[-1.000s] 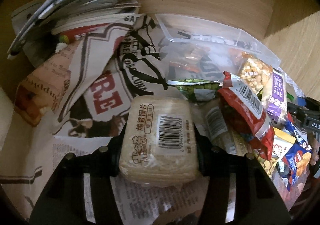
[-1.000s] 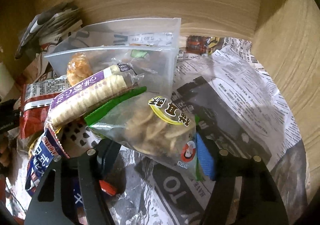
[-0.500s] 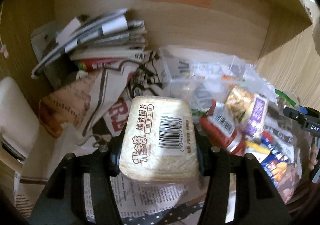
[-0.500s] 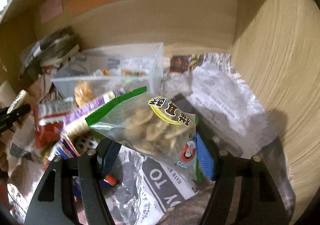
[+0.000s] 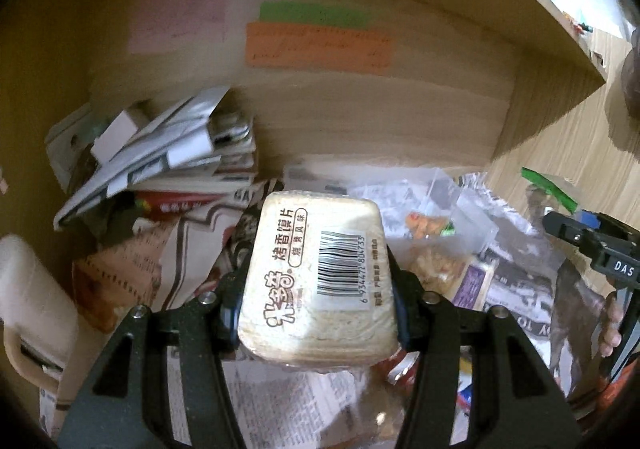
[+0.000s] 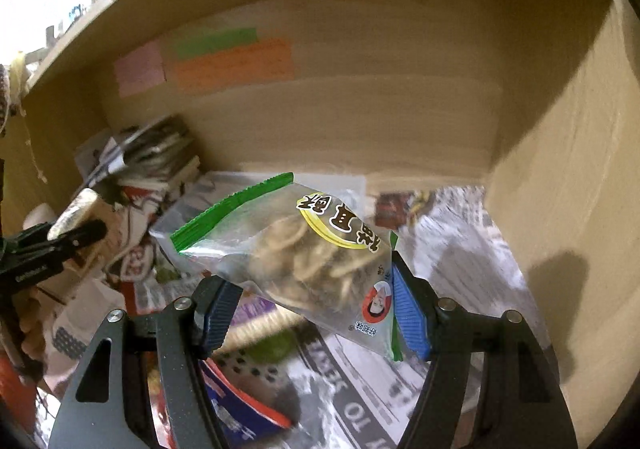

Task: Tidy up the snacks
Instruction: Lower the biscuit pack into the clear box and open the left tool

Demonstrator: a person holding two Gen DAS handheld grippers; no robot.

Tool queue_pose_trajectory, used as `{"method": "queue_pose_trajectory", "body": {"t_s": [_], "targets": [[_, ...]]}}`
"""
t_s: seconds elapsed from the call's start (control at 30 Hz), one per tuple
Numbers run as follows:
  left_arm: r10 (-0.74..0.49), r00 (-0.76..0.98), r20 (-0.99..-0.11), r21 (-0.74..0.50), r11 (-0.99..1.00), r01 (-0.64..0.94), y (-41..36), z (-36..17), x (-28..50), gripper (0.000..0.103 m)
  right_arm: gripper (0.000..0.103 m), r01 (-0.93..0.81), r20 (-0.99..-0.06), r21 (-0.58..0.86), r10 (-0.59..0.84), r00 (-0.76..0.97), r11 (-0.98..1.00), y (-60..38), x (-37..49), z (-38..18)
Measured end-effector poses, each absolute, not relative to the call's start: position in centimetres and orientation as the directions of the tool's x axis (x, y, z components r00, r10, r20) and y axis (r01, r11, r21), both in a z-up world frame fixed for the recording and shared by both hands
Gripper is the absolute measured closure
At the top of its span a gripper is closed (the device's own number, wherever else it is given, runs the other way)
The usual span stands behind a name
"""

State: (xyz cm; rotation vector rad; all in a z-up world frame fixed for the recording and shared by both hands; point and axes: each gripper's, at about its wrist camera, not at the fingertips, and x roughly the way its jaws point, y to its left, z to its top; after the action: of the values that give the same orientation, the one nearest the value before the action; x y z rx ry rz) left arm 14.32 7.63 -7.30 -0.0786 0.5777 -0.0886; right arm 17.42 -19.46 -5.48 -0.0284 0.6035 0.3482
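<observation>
1. A wooden shelf (image 6: 400, 121) is holding newspaper (image 6: 460, 257) and a heap of loose snack packs (image 5: 472, 277).
2. The left tool (image 5: 316, 305) is pinching a pale bread pack (image 5: 320, 273) above the heap, its long axis pointing straight ahead.
3. The right tool (image 6: 308, 305) is pinching a clear chip bag (image 6: 296, 249), its green-edged end pointing left, its long axis lying across the tool.

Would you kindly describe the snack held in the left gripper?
Inside the wooden shelf, the left gripper clamps a pale toasted-bun-slice pack. Unlike the loose snacks behind, it is a cream block with a white barcode label.
</observation>
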Motion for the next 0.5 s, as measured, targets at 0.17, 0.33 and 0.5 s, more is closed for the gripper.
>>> {"method": "queue_pose_trajectory", "body": {"t_s": [0.17,0.33,0.5], "targets": [[-0.117,0.841,-0.529,-0.096,0.992,0.077,6.8,-6.2,16.0,0.048,0.037,-0.36,-0.541,0.09,0.349,0.765,0.928,-18.2,18.4,-4.6],[-0.126,0.835,-0.536,-0.102,0.991,0.084,6.1,-5.9,18.3,0.048,0.037,-0.376,-0.544,0.095,0.364,0.756,0.922,-16.7,20.1,-4.6],[-0.116,0.825,-0.553,-0.086,0.993,0.082,5.4,-6.1,20.8,0.048,0.037,-0.382,-0.576,0.113,0.373,0.727,0.917,-15.3,22.2,-5.4]]}}
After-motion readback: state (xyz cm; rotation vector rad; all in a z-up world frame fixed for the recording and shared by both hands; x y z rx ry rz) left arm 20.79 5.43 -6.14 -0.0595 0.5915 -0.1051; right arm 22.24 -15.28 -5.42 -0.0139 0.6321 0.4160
